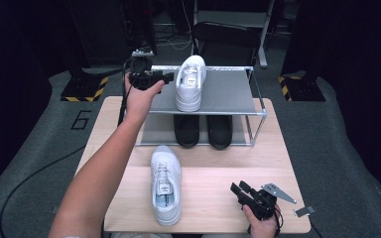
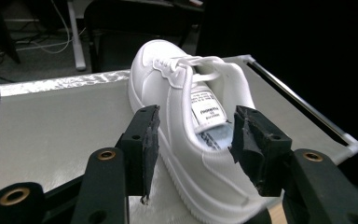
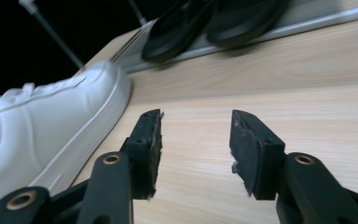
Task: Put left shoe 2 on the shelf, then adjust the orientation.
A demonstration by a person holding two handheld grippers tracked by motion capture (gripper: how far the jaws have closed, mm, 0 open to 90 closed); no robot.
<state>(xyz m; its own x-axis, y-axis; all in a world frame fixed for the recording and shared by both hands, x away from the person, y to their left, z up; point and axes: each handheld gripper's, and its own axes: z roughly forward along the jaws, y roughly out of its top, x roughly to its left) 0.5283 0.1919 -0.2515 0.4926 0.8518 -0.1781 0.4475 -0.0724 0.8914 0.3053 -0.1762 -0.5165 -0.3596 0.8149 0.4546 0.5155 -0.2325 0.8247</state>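
Note:
A white sneaker [image 1: 190,82] stands on the top shelf of a metal shoe rack [image 1: 230,92], toe pointing away. My left gripper [image 1: 167,79] is at its left side. In the left gripper view that sneaker [image 2: 177,93] lies just past my left gripper [image 2: 196,140], whose jaws stand apart on either side of the heel end without pressing it. A second white sneaker [image 1: 166,183] lies on the wooden table [image 1: 223,163]. My right gripper [image 1: 239,190] hovers low over the table to its right, open and holding nothing. The right gripper view has this sneaker [image 3: 42,130] left of my right gripper [image 3: 196,149].
Two black shoes [image 1: 203,131] sit side by side on the rack's lower shelf, also seen as black shoes [image 3: 205,23] in the right gripper view. The right half of the top shelf is bare. A small metal piece [image 1: 303,210] lies at the table's front right corner.

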